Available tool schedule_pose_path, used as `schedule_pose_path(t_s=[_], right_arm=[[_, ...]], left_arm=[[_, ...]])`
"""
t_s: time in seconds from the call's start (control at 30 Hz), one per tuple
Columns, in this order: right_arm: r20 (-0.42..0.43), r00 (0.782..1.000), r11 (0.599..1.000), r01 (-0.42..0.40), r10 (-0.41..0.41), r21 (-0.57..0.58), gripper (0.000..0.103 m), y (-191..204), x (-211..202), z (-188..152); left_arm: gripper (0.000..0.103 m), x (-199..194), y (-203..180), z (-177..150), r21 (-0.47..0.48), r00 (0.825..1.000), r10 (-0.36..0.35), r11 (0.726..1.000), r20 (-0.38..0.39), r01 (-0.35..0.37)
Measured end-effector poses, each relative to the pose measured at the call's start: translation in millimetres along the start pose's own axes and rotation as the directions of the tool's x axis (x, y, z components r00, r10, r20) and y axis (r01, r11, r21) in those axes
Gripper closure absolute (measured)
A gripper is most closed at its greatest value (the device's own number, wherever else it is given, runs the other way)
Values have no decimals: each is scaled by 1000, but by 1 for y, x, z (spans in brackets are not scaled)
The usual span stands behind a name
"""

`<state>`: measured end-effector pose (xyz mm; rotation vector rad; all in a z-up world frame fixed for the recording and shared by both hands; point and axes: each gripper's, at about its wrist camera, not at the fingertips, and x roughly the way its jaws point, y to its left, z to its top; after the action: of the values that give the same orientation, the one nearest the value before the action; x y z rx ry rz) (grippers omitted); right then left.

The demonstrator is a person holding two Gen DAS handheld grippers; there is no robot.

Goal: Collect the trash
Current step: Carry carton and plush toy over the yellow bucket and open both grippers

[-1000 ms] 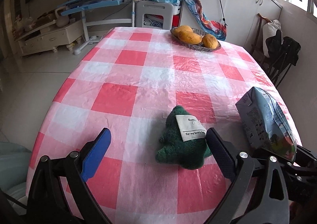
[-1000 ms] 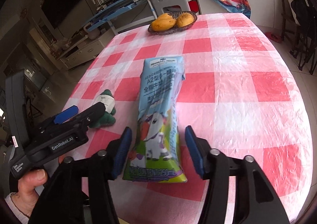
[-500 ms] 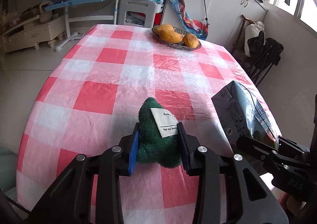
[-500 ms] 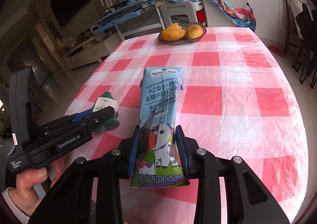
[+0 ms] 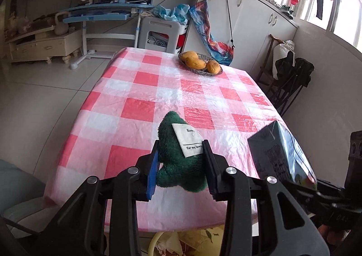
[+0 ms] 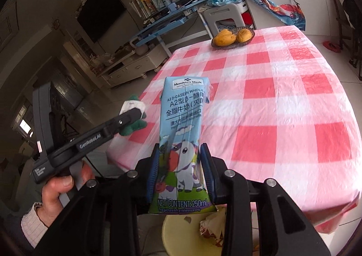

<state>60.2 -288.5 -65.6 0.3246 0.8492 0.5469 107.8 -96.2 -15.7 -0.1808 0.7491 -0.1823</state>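
Observation:
My left gripper (image 5: 181, 161) is shut on a green plush toy (image 5: 178, 156) with a white tag, held in the air over the table's near edge; it also shows in the right wrist view (image 6: 133, 120). My right gripper (image 6: 179, 165) is shut on a blue milk carton (image 6: 183, 133) with a cartoon cow, lifted above the near edge; the carton shows in the left wrist view (image 5: 278, 156). A yellow trash bin (image 6: 185, 228) with crumpled paper sits on the floor below both grippers, also in the left wrist view (image 5: 181, 242).
The table with a red-and-white checked cloth (image 5: 181, 97) carries a basket of mangoes (image 5: 200, 63) at its far end. A white stool (image 5: 160, 34) and a blue desk stand behind it. A dark chair (image 5: 291, 81) stands at the right.
Both grippers closed from open, the left on the plush toy and the right on the carton. Both then lifted and pulled back past the table's near edge, over the bin.

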Motion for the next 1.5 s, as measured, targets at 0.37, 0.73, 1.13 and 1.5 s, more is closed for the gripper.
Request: schedule_pose_path(t_s=[0.37,0.73,1.13,1.5], right_arm=[[-150,989,996,-8,-5,-87,68,37,4,-66],[-235,970,991,23,-54,-133,68,42,24,-82],[-143,975,983,155,-168,-96,49,29,11,-80],[177,949,963,267,-260,-19,22,23,-41,-66]], left_arm=[[69,-46,4,-19,33,999,18,999,46,-20],[69,-66,5,-38,42,999,23,999,42,-25],[69,-76,-6,-80,79,998,10,997,-55,-6],[50,-57,-33,-123,204,967,39,979,-251,13]])
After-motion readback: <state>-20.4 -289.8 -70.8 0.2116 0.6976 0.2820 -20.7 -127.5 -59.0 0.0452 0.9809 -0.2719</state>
